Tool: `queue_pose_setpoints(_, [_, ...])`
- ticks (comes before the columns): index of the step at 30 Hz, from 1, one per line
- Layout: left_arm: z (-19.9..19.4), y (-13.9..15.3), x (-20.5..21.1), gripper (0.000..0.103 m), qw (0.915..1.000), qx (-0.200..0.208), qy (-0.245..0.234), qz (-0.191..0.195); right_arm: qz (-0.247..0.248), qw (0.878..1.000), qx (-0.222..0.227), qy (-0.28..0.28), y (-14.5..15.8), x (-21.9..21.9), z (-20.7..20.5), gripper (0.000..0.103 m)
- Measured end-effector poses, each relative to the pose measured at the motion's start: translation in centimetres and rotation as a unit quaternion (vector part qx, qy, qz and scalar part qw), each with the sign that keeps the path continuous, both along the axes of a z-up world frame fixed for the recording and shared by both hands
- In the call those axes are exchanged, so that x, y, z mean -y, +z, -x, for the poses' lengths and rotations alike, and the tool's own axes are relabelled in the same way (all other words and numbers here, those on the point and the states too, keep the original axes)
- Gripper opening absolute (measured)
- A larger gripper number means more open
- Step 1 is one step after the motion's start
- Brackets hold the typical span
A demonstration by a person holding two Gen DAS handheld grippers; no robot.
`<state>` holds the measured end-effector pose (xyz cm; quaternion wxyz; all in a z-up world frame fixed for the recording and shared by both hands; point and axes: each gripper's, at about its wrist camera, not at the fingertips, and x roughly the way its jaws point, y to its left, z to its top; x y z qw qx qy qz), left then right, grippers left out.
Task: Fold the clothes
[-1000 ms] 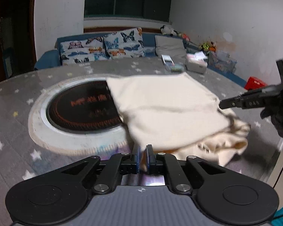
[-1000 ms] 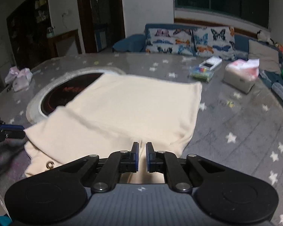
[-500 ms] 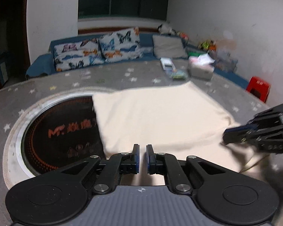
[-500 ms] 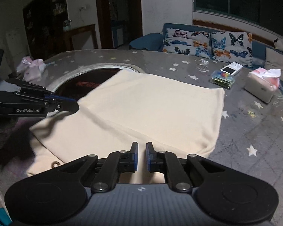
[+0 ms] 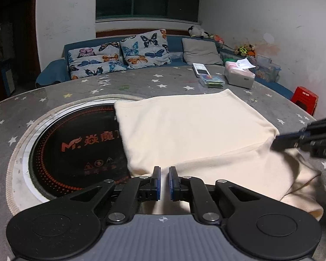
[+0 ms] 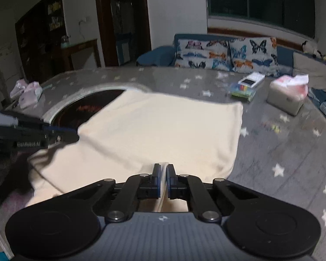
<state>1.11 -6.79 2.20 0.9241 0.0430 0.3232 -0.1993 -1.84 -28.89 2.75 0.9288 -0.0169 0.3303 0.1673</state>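
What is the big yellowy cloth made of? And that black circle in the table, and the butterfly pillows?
The cream garment looks like soft knit cotton or fleece: matte, folds limply. The black cooktop disc seems glossy glass or ceramic, with printed orange markings. The butterfly cushions look like printed woven fabric, though their weave is too small to tell.

Black hand-held gripper (image 5: 164, 180); blue fingertips (image 5: 156, 179)

My left gripper (image 5: 164, 171) sits low, its blue-padded fingers (image 5: 156, 180) nearly together with a narrow gap showing. My right gripper (image 6: 163, 169) points forward, fingers (image 6: 157, 179) pinched on a thin pale fold. Each reaches in from the side of the other's view.
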Motion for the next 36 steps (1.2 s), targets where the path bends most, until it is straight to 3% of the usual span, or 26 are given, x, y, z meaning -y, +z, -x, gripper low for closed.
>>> queue_pose_setpoints(3, [-0.1, -0.1, -0.2, 0.01, 1.0, -0.001, 0.004, -0.002, 0.016, 1.0, -0.02, -0.007, -0.7, 0.1, -0.8, 0.006])
queue_pose_setpoints(8, [1.6, 0.9, -0.3, 0.011, 0.9998, 0.011, -0.014, -0.012, 0.026, 1.0, 0.001, -0.005, 0.2, 0.5, 0.6, 0.016])
queue_pose_setpoints(12, [4.2, 1.9, -0.6, 0.012, 0.9979, 0.028, -0.051, -0.026, 0.021, 0.999, 0.0, 0.046, 1.2, 0.0, 2.3, 0.016])
queue_pose_setpoints(15, [6.5, 2.1, -0.6, 0.02, 0.9942, 0.04, -0.089, -0.045, 0.036, 0.996, -0.022, 0.073, 0.2, -0.7, 2.6, 0.016])
queue_pose_setpoints(20, [9.1, 1.1, 0.6, 0.03, 0.9832, 0.067, -0.146, -0.087, 0.051, 0.995, -0.023, 0.087, 0.3, -1.1, 3.2, 0.016])
queue_pose_setpoints(27, [12.1, -0.2, 2.3, 0.03, 0.9618, 0.102, -0.214, -0.137, 0.091, 0.99, -0.016, 0.104, 2.0, -1.1, 4.6, 0.024])
queue_pose_setpoints(30, [12.2, -0.6, 2.8, 0.03, 0.9565, 0.116, -0.226, -0.142, 0.113, 0.987, -0.013, 0.112, 2.3, -1.1, 5.5, 0.036])
queue_pose_setpoints(33, [12.4, -1.0, 3.3, 0.029, 0.9509, 0.13, -0.239, -0.148, 0.133, 0.984, -0.011, 0.122, 2.5, -1.0, 6.4, 0.037])
queue_pose_setpoints(36, [12.4, -1.4, 3.8, 0.018, 0.9464, 0.141, -0.248, -0.151, 0.151, 0.979, -0.012, 0.134, 2.5, -1.1, 7.2, 0.04])
